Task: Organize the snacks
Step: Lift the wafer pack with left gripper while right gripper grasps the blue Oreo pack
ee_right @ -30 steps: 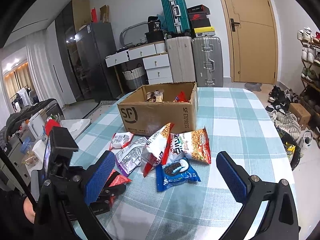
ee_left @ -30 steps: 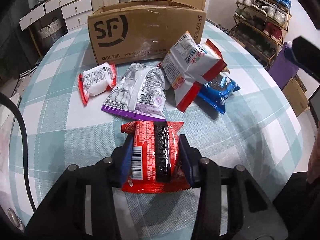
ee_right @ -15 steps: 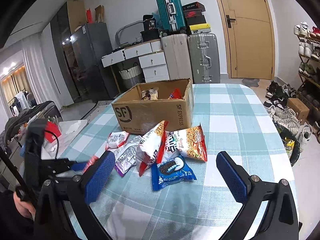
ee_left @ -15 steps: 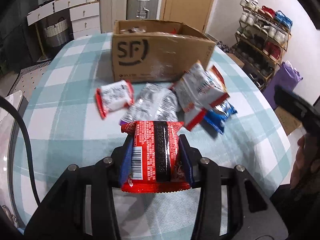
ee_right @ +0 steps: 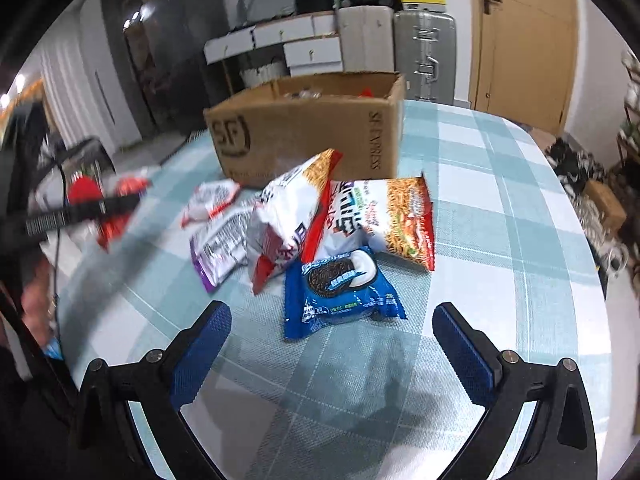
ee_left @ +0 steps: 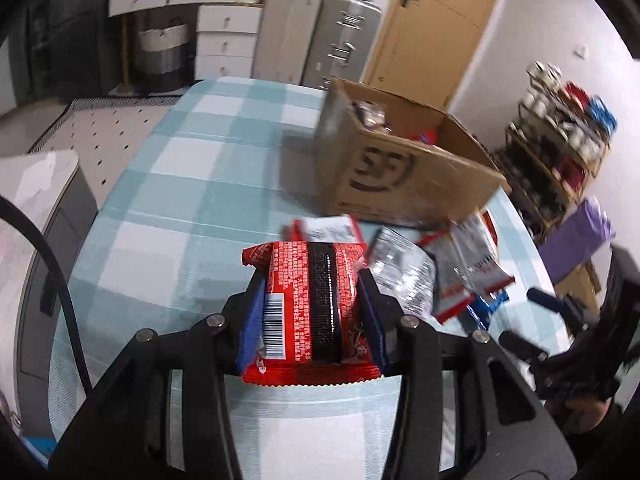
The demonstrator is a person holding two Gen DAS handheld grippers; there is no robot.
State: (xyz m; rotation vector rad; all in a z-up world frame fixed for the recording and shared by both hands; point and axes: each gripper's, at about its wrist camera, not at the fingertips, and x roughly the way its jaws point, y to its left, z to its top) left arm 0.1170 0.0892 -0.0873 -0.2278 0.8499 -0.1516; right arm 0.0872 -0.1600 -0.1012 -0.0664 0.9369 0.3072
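Observation:
My left gripper (ee_left: 312,312) is shut on a red snack packet (ee_left: 310,308) and holds it above the table, left of the open cardboard SF box (ee_left: 404,172). The box also shows in the right wrist view (ee_right: 308,136) with a few snacks inside. My right gripper (ee_right: 330,344) is open and empty, just short of a blue Oreo packet (ee_right: 340,292). Behind that lie a white-and-red noodle bag (ee_right: 288,216), an orange noodle bag (ee_right: 392,216), a silver-purple packet (ee_right: 222,244) and a small white-red packet (ee_right: 212,200). The left gripper shows blurred at the left of the right wrist view (ee_right: 100,208).
The round table has a teal checked cloth (ee_right: 500,208). Suitcases (ee_right: 424,52) and white drawers stand behind it, a shoe rack (ee_left: 560,140) to the right, and a wooden door at the back.
My left gripper has lifted the red packet and swung left, so the box now sits to its right. My right gripper has moved forward toward the Oreo packet.

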